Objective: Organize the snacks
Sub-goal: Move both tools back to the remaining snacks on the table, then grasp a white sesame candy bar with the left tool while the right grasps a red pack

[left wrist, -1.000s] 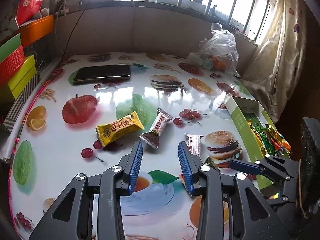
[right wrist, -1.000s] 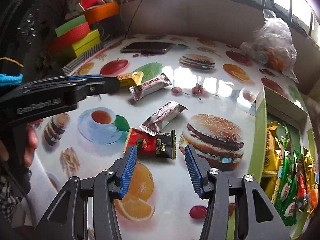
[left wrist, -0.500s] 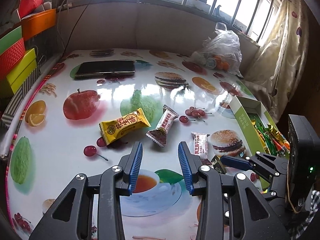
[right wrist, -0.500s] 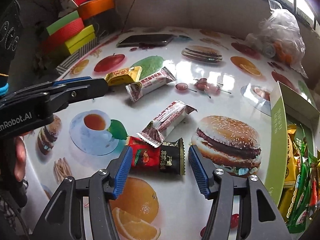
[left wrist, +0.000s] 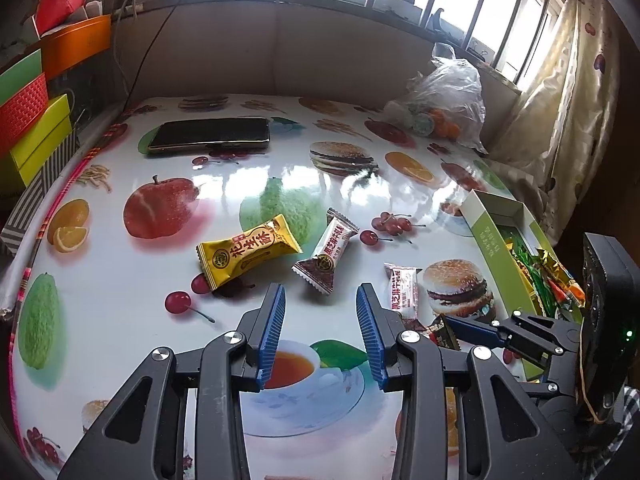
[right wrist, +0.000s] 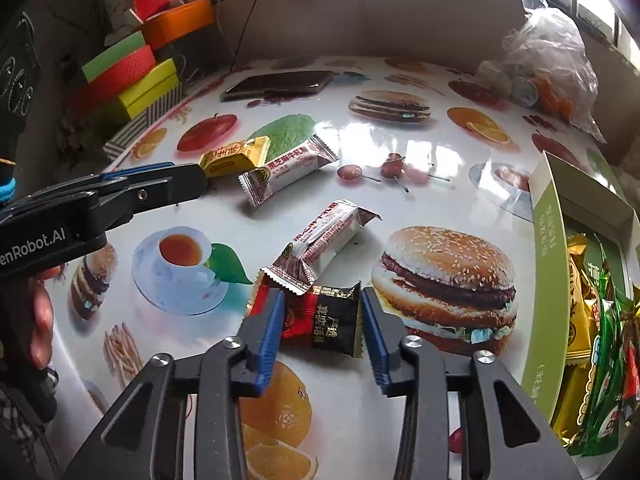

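A red and black snack packet (right wrist: 320,320) lies flat on the table between the fingers of my right gripper (right wrist: 322,320). The jaws are closing on it: the right pad sits at its edge and the left finger covers its red end. A white and brown bar (right wrist: 328,236) rests against its far side. Another white bar (right wrist: 288,172) and a yellow packet (right wrist: 234,156) lie farther off. My left gripper (left wrist: 320,336) hovers open and holds nothing, near the yellow packet (left wrist: 246,252) and a white bar (left wrist: 330,252). The green box (right wrist: 546,280) on the right holds several snacks.
A phone (left wrist: 210,134) lies at the far left of the table. A plastic bag of fruit (left wrist: 444,108) sits at the far right corner. Coloured boxes (right wrist: 128,76) are stacked beyond the left edge. A hand (right wrist: 40,320) holds the left gripper's handle.
My right gripper widened, came down around the red and black packet, then narrowed until its fingers reached the packet's ends. The left gripper stayed in place and open.
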Tool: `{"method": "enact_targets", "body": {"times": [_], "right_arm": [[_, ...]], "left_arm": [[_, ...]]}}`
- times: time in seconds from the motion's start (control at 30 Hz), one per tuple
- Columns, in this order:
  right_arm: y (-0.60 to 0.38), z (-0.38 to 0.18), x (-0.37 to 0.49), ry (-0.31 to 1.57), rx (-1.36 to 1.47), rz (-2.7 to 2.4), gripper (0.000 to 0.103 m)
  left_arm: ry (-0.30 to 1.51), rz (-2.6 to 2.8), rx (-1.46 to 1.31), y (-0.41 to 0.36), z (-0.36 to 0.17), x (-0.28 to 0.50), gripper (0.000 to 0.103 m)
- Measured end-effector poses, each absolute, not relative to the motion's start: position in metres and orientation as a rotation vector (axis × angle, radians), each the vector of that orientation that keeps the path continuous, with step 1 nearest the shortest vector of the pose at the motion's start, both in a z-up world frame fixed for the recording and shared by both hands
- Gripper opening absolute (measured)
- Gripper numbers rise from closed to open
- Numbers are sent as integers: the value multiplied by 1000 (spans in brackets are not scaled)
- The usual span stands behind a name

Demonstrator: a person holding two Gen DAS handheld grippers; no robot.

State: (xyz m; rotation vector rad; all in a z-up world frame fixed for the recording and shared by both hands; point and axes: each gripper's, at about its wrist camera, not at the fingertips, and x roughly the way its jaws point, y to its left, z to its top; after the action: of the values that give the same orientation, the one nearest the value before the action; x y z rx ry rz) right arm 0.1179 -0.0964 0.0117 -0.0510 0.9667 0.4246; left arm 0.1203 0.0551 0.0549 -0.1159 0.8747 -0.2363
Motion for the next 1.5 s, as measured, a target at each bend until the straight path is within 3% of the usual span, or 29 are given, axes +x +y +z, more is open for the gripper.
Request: {"method": "enact_targets", "body": {"times": [0.3, 1.4, 1.47, 1.5], "right_arm": [[-98, 15, 106, 940, -55, 410, 22], [-137, 28, 82, 924, 45, 376, 18], [-137, 28, 82, 923, 47, 373, 18], [-137, 29, 82, 922, 49, 374, 18]], "left_arm": [[883, -251, -117, 48, 54, 125, 38], [1005, -369, 6, -29, 21, 157, 38], [1007, -364, 11, -30, 20, 157, 36], [1008, -363, 10, -29, 19, 158, 29]]}}
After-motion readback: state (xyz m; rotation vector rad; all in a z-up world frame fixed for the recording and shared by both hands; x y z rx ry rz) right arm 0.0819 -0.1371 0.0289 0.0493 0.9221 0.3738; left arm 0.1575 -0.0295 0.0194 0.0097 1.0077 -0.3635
